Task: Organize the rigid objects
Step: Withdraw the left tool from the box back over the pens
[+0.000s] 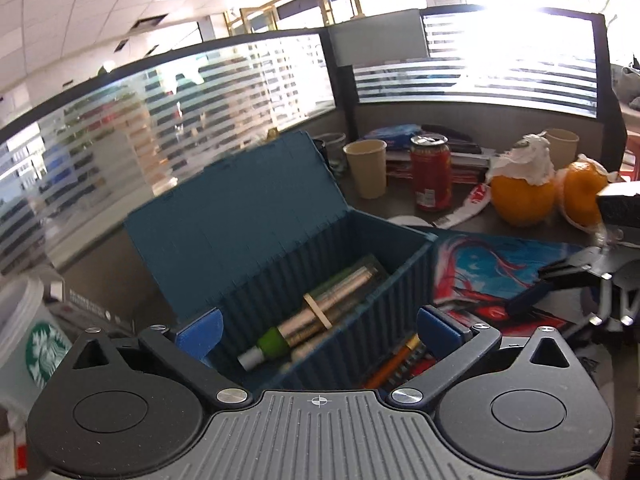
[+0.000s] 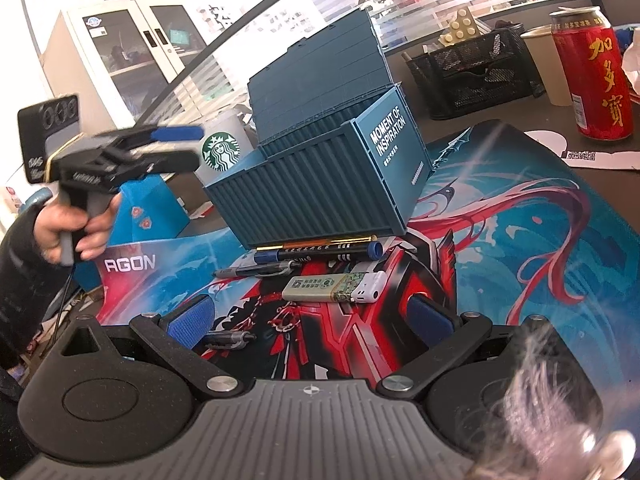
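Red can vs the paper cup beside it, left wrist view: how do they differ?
The red can is glossy metal with a printed label; the paper cup is plain matte beige. The red can's top is closed apart from its drinking opening; the paper cup has no lid and is fully open. The red can has straight sides; the paper cup tapers toward its base. Both stand upright on the desk behind the blue box.

Left gripper [image 1: 318, 330] wide open, nothing between the pads, gripped by a hand [image 2: 74, 226] on its handle. Right gripper [image 2: 310, 316] likewise spread apart, empty, angled slightly downward.
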{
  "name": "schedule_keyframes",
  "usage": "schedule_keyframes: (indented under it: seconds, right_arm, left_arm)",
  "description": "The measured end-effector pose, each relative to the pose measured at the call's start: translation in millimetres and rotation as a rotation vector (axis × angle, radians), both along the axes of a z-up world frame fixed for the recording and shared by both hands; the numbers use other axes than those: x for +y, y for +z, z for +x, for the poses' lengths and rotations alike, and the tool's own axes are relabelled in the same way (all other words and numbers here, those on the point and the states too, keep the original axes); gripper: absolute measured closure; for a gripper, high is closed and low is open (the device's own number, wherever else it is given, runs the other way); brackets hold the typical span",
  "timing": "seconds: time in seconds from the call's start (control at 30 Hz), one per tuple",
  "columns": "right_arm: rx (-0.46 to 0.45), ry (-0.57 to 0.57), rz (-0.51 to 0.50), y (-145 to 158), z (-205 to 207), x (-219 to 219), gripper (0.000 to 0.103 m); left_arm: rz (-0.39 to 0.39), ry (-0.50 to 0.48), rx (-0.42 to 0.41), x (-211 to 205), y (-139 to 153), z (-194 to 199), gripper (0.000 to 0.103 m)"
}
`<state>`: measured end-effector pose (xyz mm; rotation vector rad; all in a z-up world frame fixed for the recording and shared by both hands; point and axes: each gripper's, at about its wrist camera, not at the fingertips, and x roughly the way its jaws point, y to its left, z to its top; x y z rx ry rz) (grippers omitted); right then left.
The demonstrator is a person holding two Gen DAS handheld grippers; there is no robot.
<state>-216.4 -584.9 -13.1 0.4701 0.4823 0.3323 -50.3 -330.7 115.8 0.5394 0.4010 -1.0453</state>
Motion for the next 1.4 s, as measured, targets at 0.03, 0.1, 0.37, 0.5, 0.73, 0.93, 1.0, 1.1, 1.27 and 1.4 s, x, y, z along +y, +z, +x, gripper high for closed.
schedule_keyframes:
  seconds: [0.03,0.1,0.37,0.5,0.73,0.93,1.0,1.1,1.27,1.4]
  right_arm:
    - [0.0,0.0,0.002,0,0,0,0.0]
    - [0.0,-0.001,0.002,0,0,0,0.0]
    - [0.0,-0.001,0.003,0,0,0,0.0]
    - [-0.001,-0.004,0.007,0,0,-1,0.0]
    - [-0.002,-0.009,0.016,-1,0,-1,0.0]
    - [-0.003,-0.009,0.019,-1,0,-2,0.0]
    - [-0.003,-0.01,0.02,-1,-1,-2,0.0]
    - [-0.003,-0.01,0.02,-1,-1,-2,0.0]
    - [-0.003,-0.01,0.021,-1,0,-2,0.0]
    - [-0.003,-0.009,0.02,-1,0,-2,0.0]
  left_arm:
    - [0.005,-0.007,-0.002,2,-1,-5,0.0]
    - [0.027,-0.016,-0.022,5,-6,-16,0.0]
    - [0.081,-0.06,0.058,28,-42,-41,0.0]
    - [0.08,-0.076,0.125,38,-60,-46,0.0]
    - [0.065,-0.132,0.182,45,-77,-47,0.0]
    - [0.091,-0.176,0.239,41,-93,-51,0.0]
    - [0.096,-0.188,0.267,40,-97,-50,0.0]
    - [0.108,-0.187,0.279,40,-102,-47,0.0]
    - [0.106,-0.2,0.275,43,-106,-45,0.0]
    - [0.103,-0.222,0.247,45,-108,-48,0.001]
